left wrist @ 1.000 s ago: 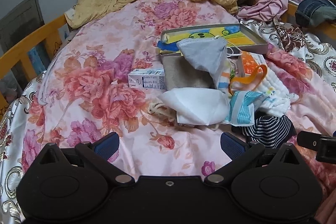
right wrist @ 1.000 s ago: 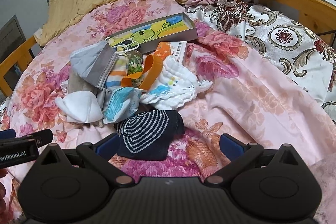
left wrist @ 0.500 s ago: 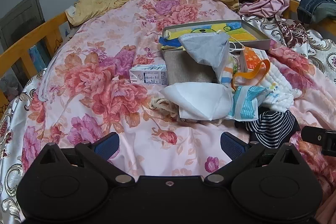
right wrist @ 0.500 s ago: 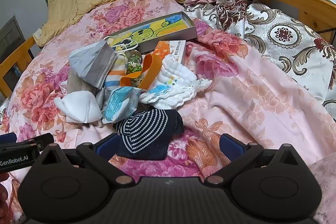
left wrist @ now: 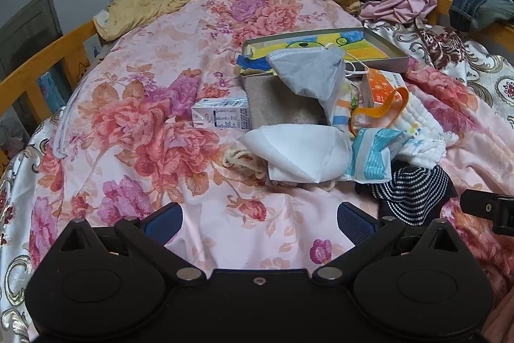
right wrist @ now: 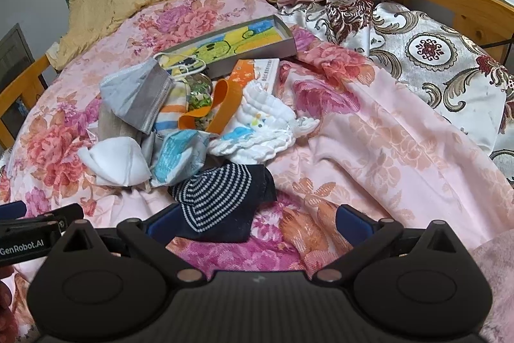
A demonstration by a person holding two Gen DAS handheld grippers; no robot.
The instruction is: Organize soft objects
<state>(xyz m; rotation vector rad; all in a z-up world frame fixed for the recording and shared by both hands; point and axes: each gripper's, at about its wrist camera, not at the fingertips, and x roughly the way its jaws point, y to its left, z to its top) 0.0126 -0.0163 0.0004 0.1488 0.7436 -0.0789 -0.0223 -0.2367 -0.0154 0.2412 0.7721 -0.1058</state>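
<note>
Right wrist view shows the soft objects lying as 1 loose heap in the middle of the floral bedspread (right wrist: 369, 130): a grey face mask (right wrist: 138, 95) draped over a beige pouch (left wrist: 282, 102), a white mask (right wrist: 117, 163) low on the left, a blue-and-white packet (right wrist: 180, 156) beside it, a folded white cloth (right wrist: 260, 130) on the right, and a dark striped sock (right wrist: 218, 198) nearest the camera. An orange strap (right wrist: 221, 105) loops across the middle, and a shallow box with a coloured drawing (right wrist: 231, 44) sits at the far edge of the heap with a mask's ear loops over its rim. Nothing looks sorted or set apart, so I judge the task barely begun, with every piece left to pick out. The right gripper (right wrist: 257, 221) is spread wide and empty, its left pad just over the sock's near edge. The left gripper (left wrist: 257, 217) is likewise spread and empty, hovering over bare bedspread short of the white mask. A small carton (left wrist: 221, 116) lies left of the pouch. Compared with 1 second ago, the left camera's framing has drifted so the heap sits slightly further right; the right gripper's view has barely changed, and no item in the heap has shifted.
</note>
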